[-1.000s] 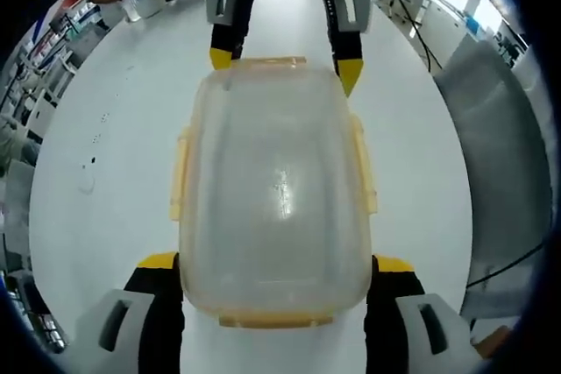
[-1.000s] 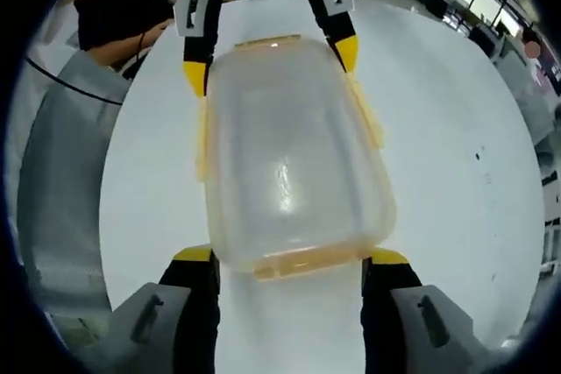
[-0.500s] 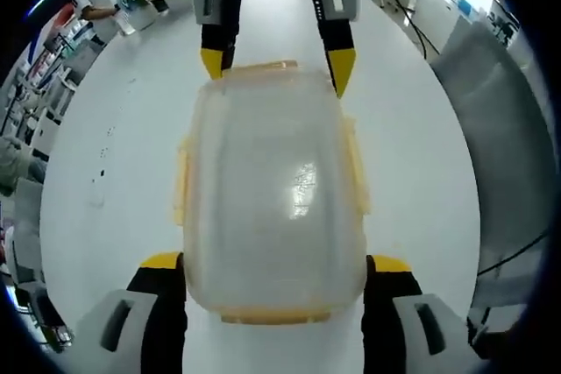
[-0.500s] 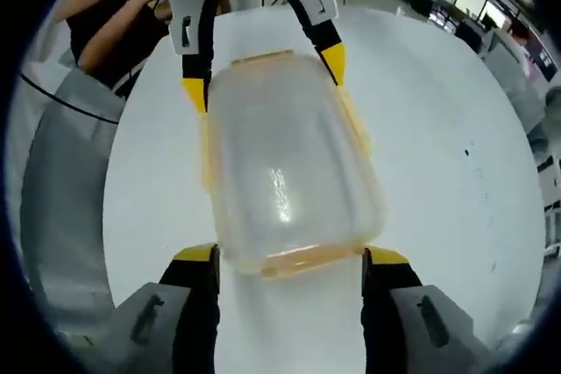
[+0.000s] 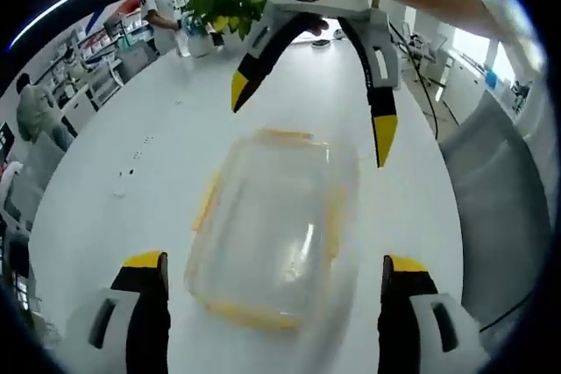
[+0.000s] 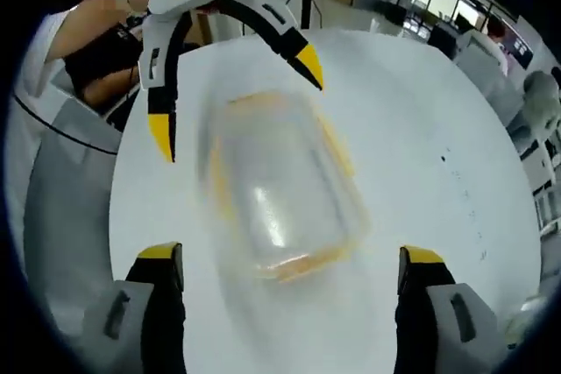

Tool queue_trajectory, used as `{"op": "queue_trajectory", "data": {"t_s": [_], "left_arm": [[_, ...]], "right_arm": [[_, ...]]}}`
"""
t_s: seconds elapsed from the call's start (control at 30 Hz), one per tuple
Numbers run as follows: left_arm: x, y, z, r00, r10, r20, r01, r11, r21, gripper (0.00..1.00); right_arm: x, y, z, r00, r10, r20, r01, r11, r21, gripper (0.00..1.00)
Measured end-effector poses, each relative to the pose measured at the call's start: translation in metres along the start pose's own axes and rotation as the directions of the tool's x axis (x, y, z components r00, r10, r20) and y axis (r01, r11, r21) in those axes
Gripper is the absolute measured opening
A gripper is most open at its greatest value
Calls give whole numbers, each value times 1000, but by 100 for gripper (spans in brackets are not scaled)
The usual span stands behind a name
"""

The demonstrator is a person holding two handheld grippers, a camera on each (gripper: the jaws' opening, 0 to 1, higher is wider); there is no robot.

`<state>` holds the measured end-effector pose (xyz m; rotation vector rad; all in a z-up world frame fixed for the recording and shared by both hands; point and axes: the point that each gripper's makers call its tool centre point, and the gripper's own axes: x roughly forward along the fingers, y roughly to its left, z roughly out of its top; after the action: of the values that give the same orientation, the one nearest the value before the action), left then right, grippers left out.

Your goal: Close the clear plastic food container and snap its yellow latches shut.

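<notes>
The clear plastic container [image 5: 272,234] with yellow latches lies on the white table [image 5: 131,146], lid on top, blurred by motion. My left gripper [image 5: 273,262] stands open, its jaws wide on either side of the container's near end and not touching it. My right gripper [image 5: 311,118] hangs open above the far end. In the right gripper view the container [image 6: 276,186] lies between my right gripper [image 6: 290,256], open at the near end, and my left gripper [image 6: 236,102], open over the far end. I cannot tell whether the latches are snapped down.
A potted plant [image 5: 219,2] and a person stand at the table's far edge. A grey chair back [image 5: 495,216] is on the right, also seen as a chair back [image 6: 61,216] in the right gripper view. A person in black [image 6: 105,50] is behind it.
Both grippers have lifted and drawn back from the container's ends, and their jaws have spread wider. The container now looks smaller and blurred in both views.
</notes>
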<state>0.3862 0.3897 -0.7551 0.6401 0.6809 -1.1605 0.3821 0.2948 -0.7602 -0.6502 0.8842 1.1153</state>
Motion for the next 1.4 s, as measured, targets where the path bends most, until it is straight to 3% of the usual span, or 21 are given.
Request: {"op": "queue_trajectory", "data": {"t_s": [0.13, 0.17, 0.27, 0.33, 0.4, 0.47, 0.57, 0.67, 0.73, 0.8, 0.87, 0.9, 1.0, 1.07, 1.17, 1.2, 1.23, 1.3, 1.4], "left_arm": [[-18, -8, 10, 995, 33, 98, -27, 998, -59, 99], [-26, -11, 15, 987, 54, 149, -43, 996, -77, 99], [-40, -18, 19, 971, 97, 220, -71, 990, -125, 99], [-52, -24, 23, 949, 148, 279, -103, 980, -171, 99], [-65, -38, 31, 917, 167, 361, -95, 973, -208, 99], [-76, -49, 33, 897, 199, 395, -118, 968, -219, 99], [-85, -63, 25, 892, 236, 385, -156, 961, -227, 99], [-92, -80, 22, 877, 252, 409, -136, 947, -293, 99], [-101, -90, 19, 845, 296, 446, -143, 928, -344, 99], [-108, -92, 13, 825, 351, 443, -167, 900, -403, 99], [-115, -96, 11, 792, 391, 468, -175, 881, -440, 99], [-119, -99, 8, 774, 421, 473, -178, 862, -475, 99], [-120, -111, -5, 761, 457, 461, -181, 832, -525, 97], [-120, -124, -14, 757, 472, 452, -195, 824, -532, 95], [-125, -135, -24, 715, 535, 450, -250, 797, -550, 91], [-124, -138, -26, 722, 537, 437, -261, 796, -547, 91], [-123, -140, -27, 748, 523, 409, -281, 808, -519, 93], [-128, -138, -16, 731, 537, 422, -331, 819, -469, 94], [-130, -147, -7, 730, 524, 438, -309, 825, -472, 94]], "right_arm": [[-11, 6, 5, 999, -33, 29, 33, 999, 2, 99], [-15, 9, 5, 998, -42, 42, 42, 999, 7, 99], [-22, 16, 9, 994, -59, 88, 56, 998, 31, 99], [-27, 24, 8, 992, -64, 105, 59, 997, 49, 99], [-31, 27, 7, 987, -91, 132, 83, 994, 69, 98], [-37, 31, 6, 981, -118, 154, 105, 990, 93, 97], [-47, 39, 6, 968, -160, 195, 139, 983, 116, 95], [-52, 49, 3, 960, -185, 208, 162, 979, 125, 97], [-58, 61, 1, 950, -212, 231, 185, 974, 133, 97], [-62, 67, 1, 936, -242, 254, 211, 967, 142, 97], [-66, 72, -4, 926, -274, 258, 239, 958, 161, 97], [-70, 75, -7, 913, -309, 268, 267, 946, 182, 96], [-77, 82, -9, 885, -355, 301, 297, 929, 222, 96], [-83, 86, -12, 854, -404, 329, 335, 909, 246, 96], [-85, 96, -27, 827, -465, 316, 379, 876, 298, 97], [-85, 101, -29, 822, -466, 327, 367, 873, 322, 97], [-85, 106, -31, 815, -471, 336, 356, 866, 352, 97], [-83, 116, -36, 811, -475, 341, 345, 860, 376, 97], [-79, 129, -45, 803, -501, 323, 370, 843, 390, 96]]}}
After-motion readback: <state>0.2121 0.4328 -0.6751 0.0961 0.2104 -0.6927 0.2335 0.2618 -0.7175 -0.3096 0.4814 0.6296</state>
